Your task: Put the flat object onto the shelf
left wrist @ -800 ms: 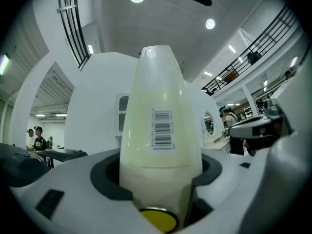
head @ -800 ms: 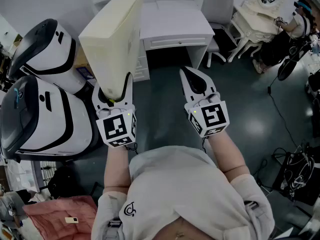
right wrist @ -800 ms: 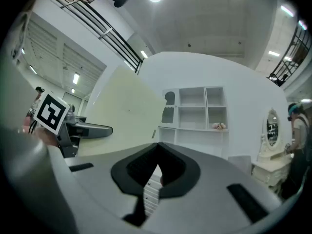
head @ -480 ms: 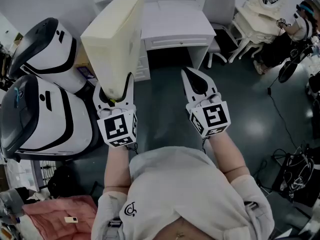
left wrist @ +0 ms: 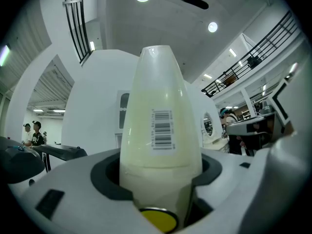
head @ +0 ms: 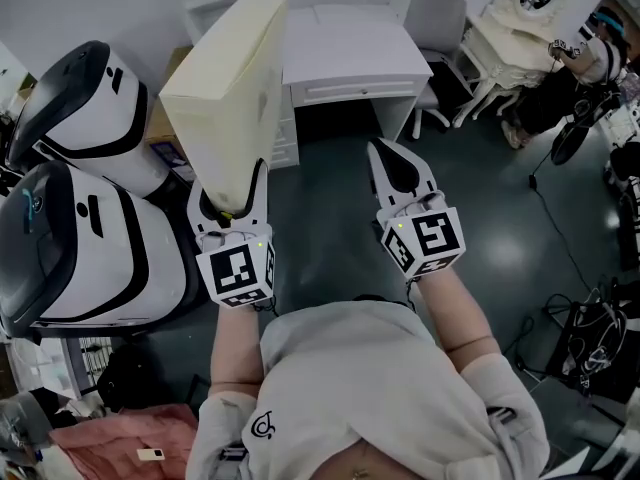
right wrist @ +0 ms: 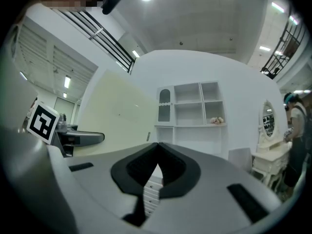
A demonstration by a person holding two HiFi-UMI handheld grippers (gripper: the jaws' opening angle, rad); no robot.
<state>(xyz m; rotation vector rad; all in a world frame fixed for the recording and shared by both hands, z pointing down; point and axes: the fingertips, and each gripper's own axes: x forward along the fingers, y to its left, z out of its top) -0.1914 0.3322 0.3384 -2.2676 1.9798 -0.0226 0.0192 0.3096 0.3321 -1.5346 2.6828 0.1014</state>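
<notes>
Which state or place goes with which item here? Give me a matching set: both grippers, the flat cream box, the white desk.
Items
1. left gripper
2. right gripper
3. flat cream box
4. white desk

States / places
a. jaws together, nothing between them
b. jaws clamped on the box's lower end
c. stands on end, tilted, with a barcode label on its narrow edge
d. on the floor ahead of both grippers, drawer front facing the person

Pairs: 1-b, 2-a, 3-c, 4-d
</notes>
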